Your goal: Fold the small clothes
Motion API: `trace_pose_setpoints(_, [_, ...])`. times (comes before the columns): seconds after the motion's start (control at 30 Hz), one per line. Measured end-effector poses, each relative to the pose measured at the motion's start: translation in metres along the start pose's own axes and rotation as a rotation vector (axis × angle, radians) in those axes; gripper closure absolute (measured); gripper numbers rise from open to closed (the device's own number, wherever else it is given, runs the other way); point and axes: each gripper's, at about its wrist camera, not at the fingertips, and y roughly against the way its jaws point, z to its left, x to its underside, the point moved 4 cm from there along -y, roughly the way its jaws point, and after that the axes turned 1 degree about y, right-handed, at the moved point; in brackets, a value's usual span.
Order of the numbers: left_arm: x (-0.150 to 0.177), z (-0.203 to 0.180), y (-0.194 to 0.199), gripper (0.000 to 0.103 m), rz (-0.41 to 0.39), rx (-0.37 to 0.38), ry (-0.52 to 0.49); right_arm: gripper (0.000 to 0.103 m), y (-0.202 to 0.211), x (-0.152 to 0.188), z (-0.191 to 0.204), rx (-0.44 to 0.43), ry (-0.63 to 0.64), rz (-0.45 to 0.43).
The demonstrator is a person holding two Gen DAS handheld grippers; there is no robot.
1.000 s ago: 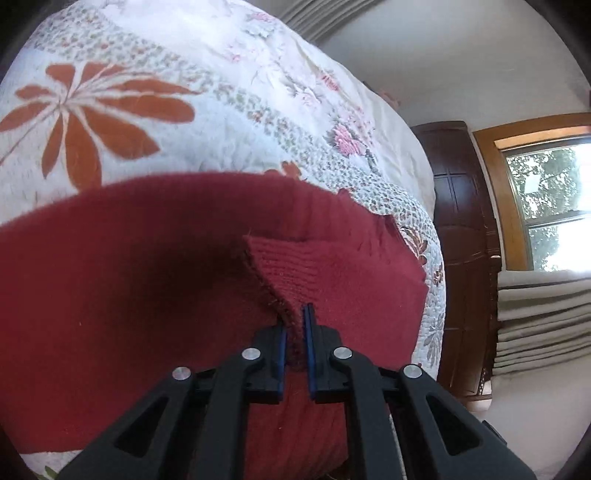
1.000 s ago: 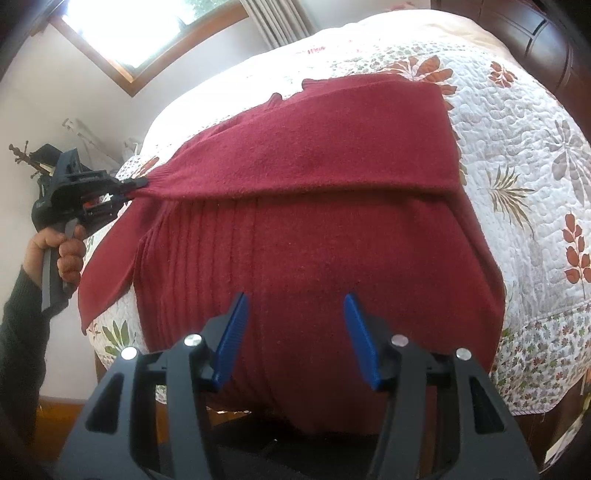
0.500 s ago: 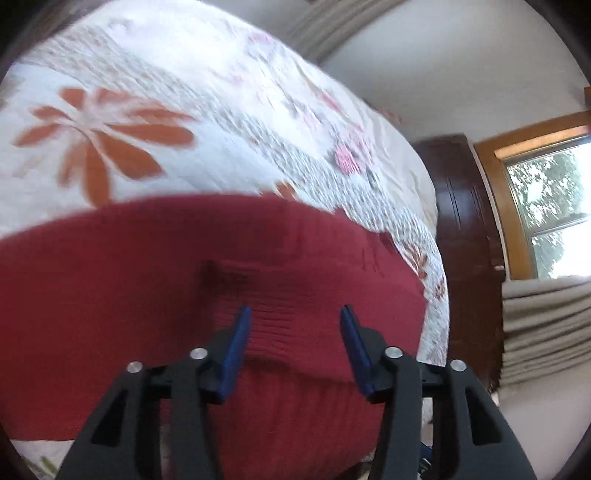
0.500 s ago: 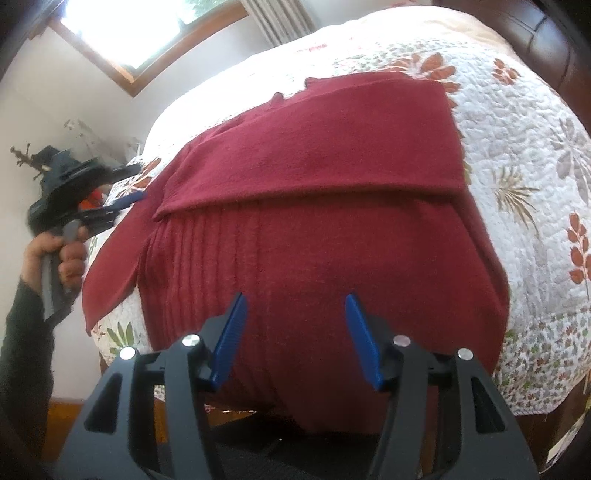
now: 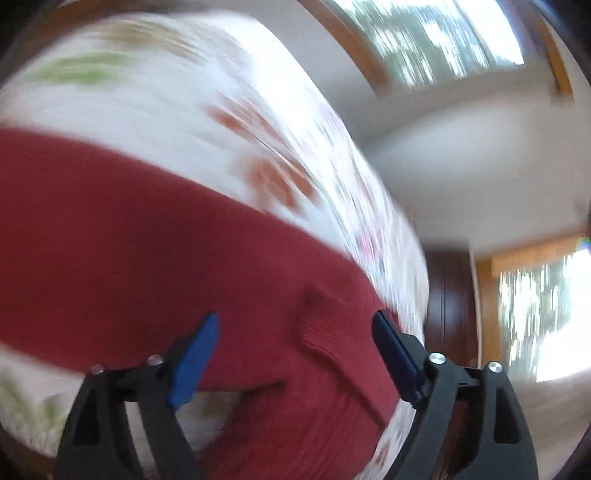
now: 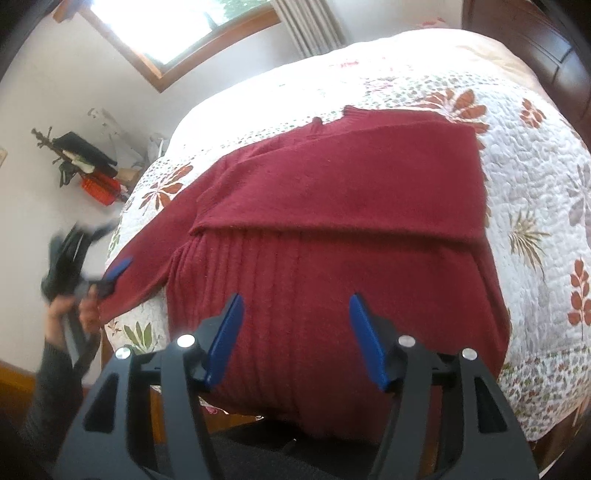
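Left view blurred — sweater (image 6: 332, 229) hem cut off

A home bedroom. A bed (image 6: 535, 155) covered by a white quilt with a floral print fills most of the room. Behind the bed is a wood-framed window (image 6: 177, 33) with a pleated curtain (image 6: 310, 22) beside it. A dark wooden headboard (image 6: 535, 48) stands at the bed's far right, and household clutter (image 6: 88, 166) sits to its left against the white wall.

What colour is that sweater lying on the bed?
Dark red, a plain knit with ribbing on its lower part. The sweater shows best in the right wrist view.
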Motion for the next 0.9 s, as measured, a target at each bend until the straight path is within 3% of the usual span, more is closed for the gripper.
trace_pose_setpoints(0.13, [-0.012,0.094,0.096,0.008,-0.24,-0.044,0.223,0.043,-0.012,-0.005,0.02,-0.03,0.056,0.042])
trace_pose_setpoints(0.3, [-0.024,0.19,0.177,0.006,-0.406,-0.093,0.402,0.043,-0.021,-0.007,0.051,-0.058,0.147,0.069])
trace_pose_setpoints(0.4, [-0.034,0.219,0.182,0.006,-0.42,-0.091,0.483,0.041,-0.022,-0.006,0.06,-0.065,0.169,0.068])
trace_pose_setpoints(0.47, [-0.046,0.226,0.172,0.006,-0.401,-0.075,0.483,0.04,-0.02,-0.004,0.062,-0.063,0.169,0.063])
trace_pose_setpoints(0.63, [-0.057,0.231,0.145,0.008,-0.351,-0.129,0.488,0.039,-0.016,-0.002,0.049,-0.047,0.119,0.055])
trace_pose_setpoints(0.7, [-0.062,0.232,0.145,0.028,-0.361,-0.145,0.473,0.038,-0.014,-0.001,0.042,-0.039,0.099,0.051])
trace_pose_setpoints(0.77, [-0.058,0.235,0.146,0.064,-0.351,-0.153,0.469,0.038,-0.013,0.002,0.035,-0.033,0.079,0.052])
trace_pose_setpoints(0.83, [-0.058,0.238,0.149,0.084,-0.35,-0.159,0.468,0.038,-0.012,0.003,0.03,-0.032,0.067,0.053])
trace_pose_setpoints(0.9, [-0.061,0.234,0.155,0.094,-0.363,-0.169,0.45,0.038,-0.01,0.004,0.027,-0.032,0.06,0.048])
